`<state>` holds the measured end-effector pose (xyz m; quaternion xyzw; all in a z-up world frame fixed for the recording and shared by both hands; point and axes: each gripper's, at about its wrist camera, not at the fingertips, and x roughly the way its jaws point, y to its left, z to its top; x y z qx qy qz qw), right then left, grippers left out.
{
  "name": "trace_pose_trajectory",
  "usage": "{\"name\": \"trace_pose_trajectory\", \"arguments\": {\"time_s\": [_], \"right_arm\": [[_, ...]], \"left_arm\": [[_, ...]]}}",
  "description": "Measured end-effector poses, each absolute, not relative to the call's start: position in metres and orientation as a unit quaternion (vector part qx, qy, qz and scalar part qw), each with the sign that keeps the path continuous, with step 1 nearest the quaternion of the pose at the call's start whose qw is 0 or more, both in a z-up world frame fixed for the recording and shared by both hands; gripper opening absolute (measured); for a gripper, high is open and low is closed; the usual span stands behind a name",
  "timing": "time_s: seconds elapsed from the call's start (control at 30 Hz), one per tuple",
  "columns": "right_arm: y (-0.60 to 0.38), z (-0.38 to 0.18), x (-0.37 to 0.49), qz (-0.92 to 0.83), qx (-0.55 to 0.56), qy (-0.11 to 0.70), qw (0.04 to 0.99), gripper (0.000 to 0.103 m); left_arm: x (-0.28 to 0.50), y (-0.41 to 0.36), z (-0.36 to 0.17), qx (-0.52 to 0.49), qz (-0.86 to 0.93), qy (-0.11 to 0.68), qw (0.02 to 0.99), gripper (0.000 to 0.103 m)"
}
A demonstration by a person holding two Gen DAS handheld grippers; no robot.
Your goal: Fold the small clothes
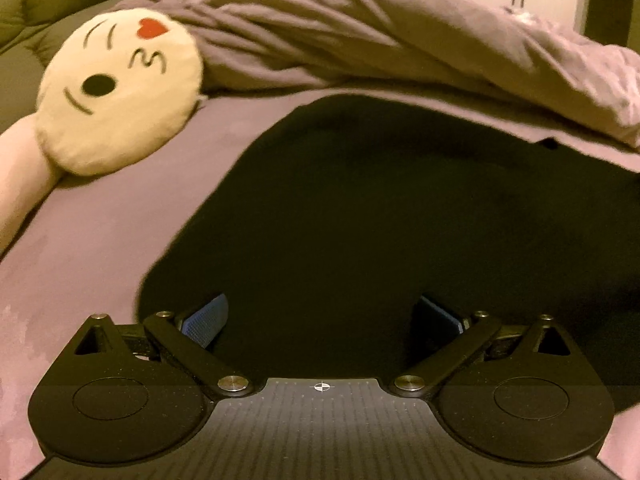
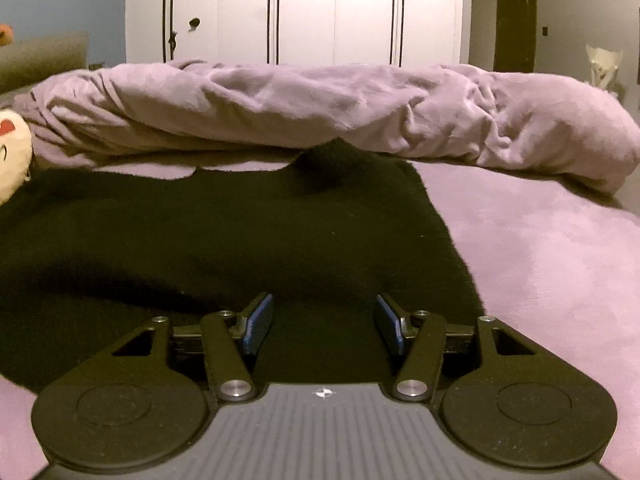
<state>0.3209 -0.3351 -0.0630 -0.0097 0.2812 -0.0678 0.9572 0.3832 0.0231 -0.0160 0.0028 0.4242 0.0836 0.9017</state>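
Black garment (image 1: 360, 208) flat on the bed (image 1: 100, 240), left gripper (image 1: 320, 320) jaws released above it, right gripper (image 2: 324, 328) jaws released, garment beneath and ahead, nothing grasped

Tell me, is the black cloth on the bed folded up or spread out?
Mostly spread out. The black cloth lies flat and wide on the purple bed, with one small bump at its far edge.

right gripper (image 2: 324, 330): fingers (image 2: 258, 326) apart, nothing between them, above near edge of black garment (image 2: 224, 236) | black garment: spread flat on purple bed (image 2: 540, 248), small bump at its far edge | crumpled blanket (image 2: 320, 108): just behind black garment | white wardrobe (image 2: 296, 12): behind blanket
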Motion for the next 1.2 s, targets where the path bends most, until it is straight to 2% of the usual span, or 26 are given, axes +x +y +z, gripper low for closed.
{"name": "trace_pose_trajectory", "arguments": {"time_s": [0.2, 0.27, 0.33, 0.43, 0.73, 0.77, 0.83, 0.9, 0.97, 1.03, 1.1, 1.2], "right_arm": [[-0.335, -0.047, 0.303, -0.176, 0.001, 0.304, 0.936, 0.056], [-0.344, -0.043, 0.286, -0.152, 0.067, 0.302, 0.939, 0.058], [-0.346, -0.045, 0.274, -0.130, 0.094, 0.309, 0.937, 0.069], [-0.346, -0.055, 0.259, -0.128, 0.099, 0.321, 0.933, 0.070], [-0.373, -0.075, 0.252, -0.096, 0.240, 0.301, 0.918, 0.072], [-0.379, -0.076, 0.253, -0.091, 0.262, 0.295, 0.914, 0.072], [-0.389, -0.078, 0.254, -0.085, 0.306, 0.282, 0.906, 0.072], [-0.399, -0.082, 0.259, -0.079, 0.351, 0.269, 0.893, 0.072], [-0.408, -0.089, 0.266, -0.074, 0.392, 0.256, 0.881, 0.070], [-0.415, -0.095, 0.272, -0.072, 0.430, 0.245, 0.866, 0.060], [-0.422, -0.102, 0.279, -0.075, 0.481, 0.232, 0.842, 0.054], [-0.429, -0.112, 0.285, -0.076, 0.534, 0.209, 0.815, 0.054]], "left_arm": [[0.351, 0.061, -0.022, -0.010, 0.111, 0.441, 0.890, 0.103], [0.336, 0.088, -0.029, -0.072, 0.111, 0.448, 0.884, 0.103], [0.323, 0.109, -0.035, -0.130, 0.097, 0.443, 0.882, 0.103], [0.313, 0.124, -0.037, -0.182, 0.074, 0.422, 0.885, 0.103], [0.342, 0.143, -0.052, -0.341, 0.046, 0.384, 0.857, 0.100], [0.344, 0.143, -0.052, -0.348, 0.050, 0.377, 0.857, 0.098], [0.349, 0.143, -0.052, -0.358, 0.044, 0.371, 0.856, 0.077], [0.356, 0.143, -0.053, -0.359, 0.049, 0.372, 0.854, 0.075], [0.362, 0.144, -0.054, -0.359, 0.053, 0.372, 0.854, 0.068], [0.363, 0.145, -0.054, -0.360, 0.053, 0.371, 0.854, 0.053], [0.365, 0.146, -0.053, -0.364, 0.049, 0.370, 0.853, 0.046], [0.364, 0.144, -0.048, -0.346, 0.041, 0.367, 0.862, 0.037]]}}
